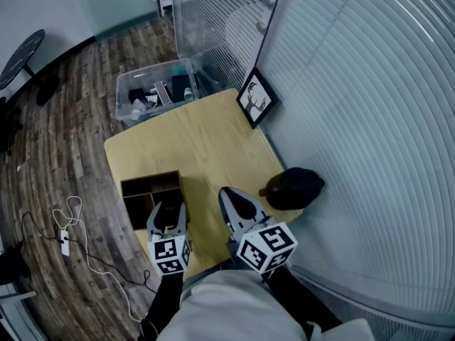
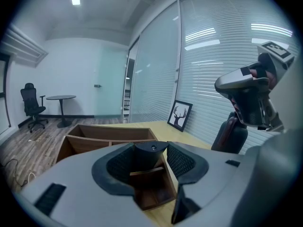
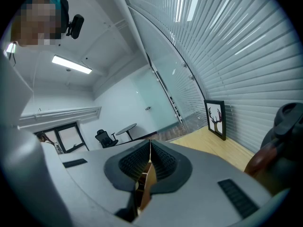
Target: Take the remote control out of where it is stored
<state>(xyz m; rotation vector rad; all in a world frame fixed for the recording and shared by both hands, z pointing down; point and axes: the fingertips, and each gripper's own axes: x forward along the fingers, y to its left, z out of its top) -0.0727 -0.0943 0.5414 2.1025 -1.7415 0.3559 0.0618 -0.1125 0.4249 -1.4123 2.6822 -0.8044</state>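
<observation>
Left gripper: spread, straddling the remote control, which stands in the wooden organiser; you have no grip yet.
Right gripper: pressed together, empty.
Remaining: clamp, lift out.

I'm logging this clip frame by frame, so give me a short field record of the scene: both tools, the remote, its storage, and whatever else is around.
remote control: upright in a compartment, not yet out
wooden organizer: at the table's left edge, several compartments
left tool: open, jaws either side of the remote control's top
right tool: shut, empty
table: light wood, beside slatted blinds
others: black cap near the table's right edge; framed deer picture at the far corner; clear bin on the floor beyond
</observation>
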